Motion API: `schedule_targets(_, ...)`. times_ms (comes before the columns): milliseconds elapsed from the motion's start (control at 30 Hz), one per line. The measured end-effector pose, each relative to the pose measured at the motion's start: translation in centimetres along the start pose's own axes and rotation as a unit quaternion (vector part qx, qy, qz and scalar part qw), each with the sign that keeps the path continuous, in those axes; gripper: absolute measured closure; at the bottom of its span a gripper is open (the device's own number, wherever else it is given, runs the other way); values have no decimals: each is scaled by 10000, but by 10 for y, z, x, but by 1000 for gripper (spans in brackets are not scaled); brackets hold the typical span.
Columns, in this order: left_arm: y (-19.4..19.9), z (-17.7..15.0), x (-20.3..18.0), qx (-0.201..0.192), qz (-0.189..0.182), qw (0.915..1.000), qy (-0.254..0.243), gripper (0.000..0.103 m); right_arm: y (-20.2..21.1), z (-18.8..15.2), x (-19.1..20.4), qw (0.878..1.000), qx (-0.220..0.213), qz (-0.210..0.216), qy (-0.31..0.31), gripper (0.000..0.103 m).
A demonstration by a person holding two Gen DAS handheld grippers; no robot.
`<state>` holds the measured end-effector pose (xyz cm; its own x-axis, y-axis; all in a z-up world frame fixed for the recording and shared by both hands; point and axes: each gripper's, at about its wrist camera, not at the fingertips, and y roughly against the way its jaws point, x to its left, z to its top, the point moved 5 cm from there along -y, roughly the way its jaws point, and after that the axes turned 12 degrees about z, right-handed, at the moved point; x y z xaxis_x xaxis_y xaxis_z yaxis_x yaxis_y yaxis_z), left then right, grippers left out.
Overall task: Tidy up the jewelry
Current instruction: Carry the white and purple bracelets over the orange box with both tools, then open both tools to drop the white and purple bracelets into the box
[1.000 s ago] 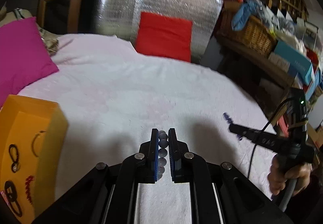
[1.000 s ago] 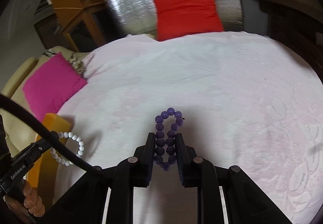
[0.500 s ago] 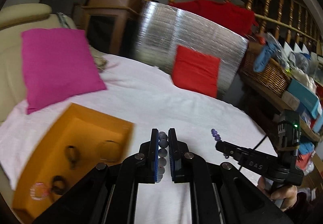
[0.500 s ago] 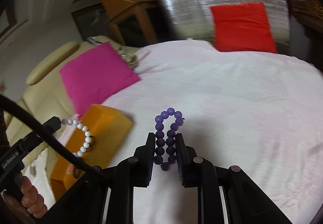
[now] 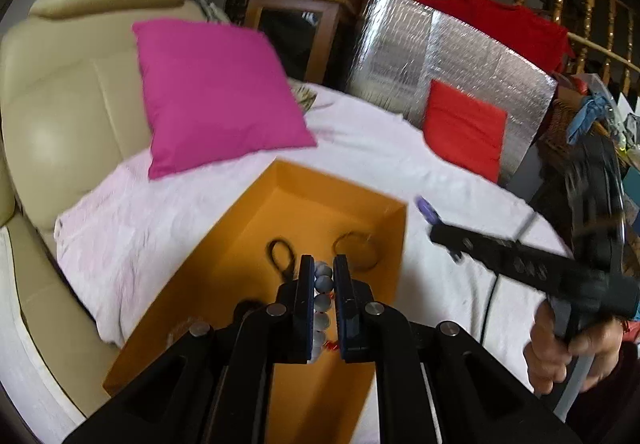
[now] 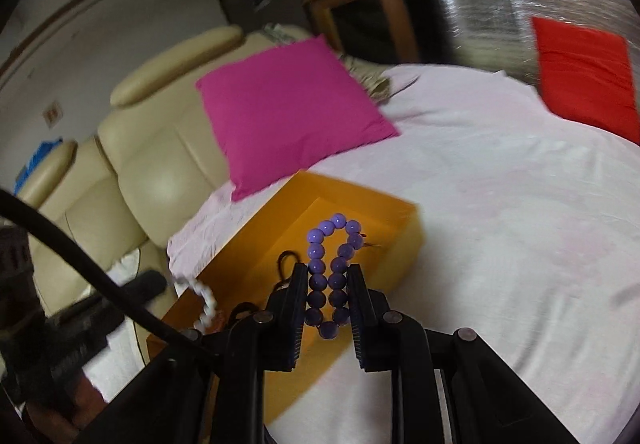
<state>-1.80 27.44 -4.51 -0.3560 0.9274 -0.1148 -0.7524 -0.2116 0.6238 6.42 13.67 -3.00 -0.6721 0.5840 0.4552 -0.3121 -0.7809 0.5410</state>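
My left gripper [image 5: 322,264] is shut on a white bead bracelet [image 5: 323,284] and holds it above the open orange box [image 5: 240,268]. Inside the box lie a black loop [image 5: 280,254] and a thin ring [image 5: 354,244]. My right gripper [image 6: 329,272] is shut on a purple bead bracelet [image 6: 332,264] and hovers over the box's right end [image 6: 400,244]. The left gripper with the white beads [image 6: 206,304] shows at lower left in the right wrist view. The right gripper [image 5: 436,228] shows at the right in the left wrist view.
The box sits on a pale pink cloth [image 5: 380,148] over a round table. A magenta cushion [image 5: 216,92] leans on a cream sofa [image 5: 60,92] behind the box. A red cushion [image 5: 464,128] and silver foil panel [image 5: 440,56] stand at the back.
Both grippers have swung left, from over the bare cloth to over the orange box, each still holding its bracelet. The box now lies directly under both.
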Motion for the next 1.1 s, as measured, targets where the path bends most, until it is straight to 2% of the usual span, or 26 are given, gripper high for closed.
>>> schedule_targets(200,-35,-23,8,476,203,9987,-43,93,-69,16,13,9981,538,-219,185,82)
schedule_targets(333,-57,-37,11,765,476,9957,-196,93,-109,23,11,9948,900,-403,234,82)
schedule_targets(500,-68,-46,15,878,498,9946,-226,93,-142,26,-3,9902,1218,-661,142,82)
schedule_targets(867,-77,-49,15,880,674,9931,-388,93,-172,27,-29,9822,1527,-1081,-147,79)
schedule_targets(1100,-86,-53,13,968,762,9913,-466,93,-172,25,-47,9815,1495,-1088,-499,77)
